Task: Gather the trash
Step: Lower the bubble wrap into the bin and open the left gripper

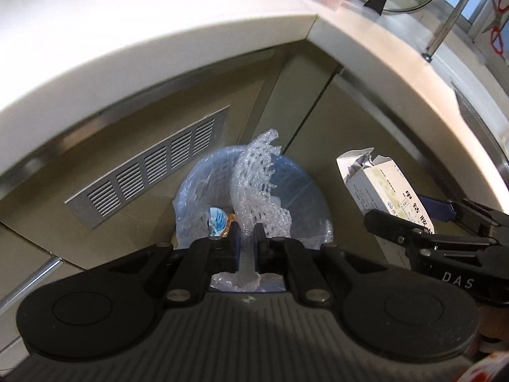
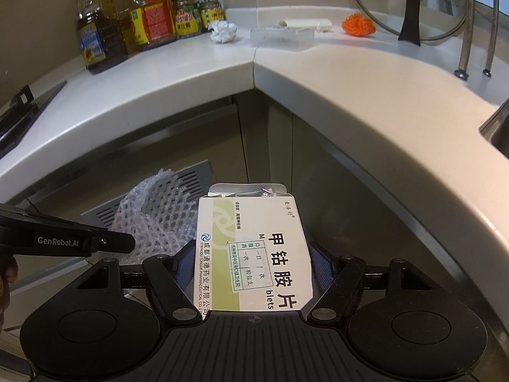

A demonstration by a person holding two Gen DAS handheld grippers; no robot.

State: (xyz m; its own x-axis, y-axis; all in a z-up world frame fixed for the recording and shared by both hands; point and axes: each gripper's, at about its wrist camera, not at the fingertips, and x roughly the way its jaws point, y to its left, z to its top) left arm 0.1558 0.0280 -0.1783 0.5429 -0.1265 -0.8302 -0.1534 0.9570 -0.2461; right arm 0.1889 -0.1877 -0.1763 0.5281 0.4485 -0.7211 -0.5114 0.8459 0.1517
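Note:
My left gripper is shut on a white foam net sleeve, which stands up over a bin lined with a blue bag on the floor. A blue-and-white wrapper lies inside the bin. My right gripper is shut on a white and green medicine box with its top flap open. That box and the right gripper hang to the right of the bin in the left wrist view. The net sleeve and the left gripper's finger show at left in the right wrist view.
A white corner countertop curves above the bin. On it lie a crumpled paper ball, a clear plastic tray, an orange net ball, oil bottles and jars and a glass pot lid. A vent grille is in the cabinet front.

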